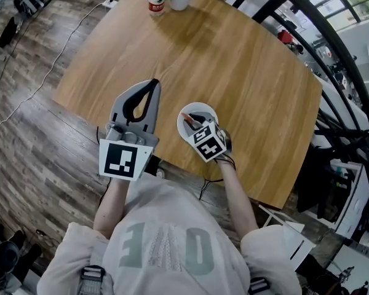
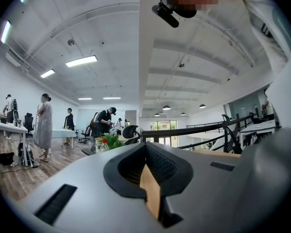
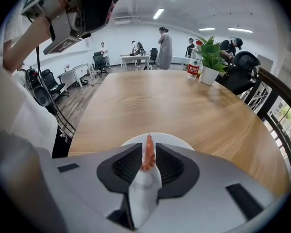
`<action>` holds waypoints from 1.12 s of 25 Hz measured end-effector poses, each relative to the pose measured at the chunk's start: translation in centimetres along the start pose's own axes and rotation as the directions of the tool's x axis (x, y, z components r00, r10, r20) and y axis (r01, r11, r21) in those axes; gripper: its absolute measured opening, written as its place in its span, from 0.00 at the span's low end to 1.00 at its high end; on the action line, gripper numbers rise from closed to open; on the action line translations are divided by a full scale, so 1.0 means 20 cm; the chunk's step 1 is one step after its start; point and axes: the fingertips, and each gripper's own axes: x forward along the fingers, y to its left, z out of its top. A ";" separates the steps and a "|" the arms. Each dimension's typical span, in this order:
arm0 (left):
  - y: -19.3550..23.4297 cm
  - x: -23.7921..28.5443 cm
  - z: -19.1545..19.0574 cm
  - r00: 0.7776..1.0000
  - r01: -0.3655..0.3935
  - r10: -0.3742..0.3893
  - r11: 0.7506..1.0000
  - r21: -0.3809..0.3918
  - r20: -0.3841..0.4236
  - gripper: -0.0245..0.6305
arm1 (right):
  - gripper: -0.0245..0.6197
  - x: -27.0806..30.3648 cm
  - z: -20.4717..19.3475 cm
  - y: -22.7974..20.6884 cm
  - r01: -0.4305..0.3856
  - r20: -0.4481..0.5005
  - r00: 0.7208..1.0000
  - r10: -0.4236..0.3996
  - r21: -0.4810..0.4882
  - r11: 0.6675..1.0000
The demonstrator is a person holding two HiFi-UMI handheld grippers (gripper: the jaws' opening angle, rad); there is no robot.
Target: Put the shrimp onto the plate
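The right gripper (image 3: 147, 159) pinches the shrimp (image 3: 148, 147) directly above the plate (image 3: 176, 139), ready to release, while the left gripper (image 1: 150, 85), closed and empty, idles alongside.

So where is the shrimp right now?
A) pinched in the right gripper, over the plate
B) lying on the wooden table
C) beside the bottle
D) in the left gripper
A: the right gripper view shows the shrimp clamped between the jaws of the right gripper, with the white plate just beyond it.
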 end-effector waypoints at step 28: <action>-0.44 -0.08 0.50 0.947 0.213 -0.237 0.969 0.128 0.217 0.05 | 0.08 -1.62 0.65 -0.05 0.442 0.669 0.333 -0.665 0.512 0.736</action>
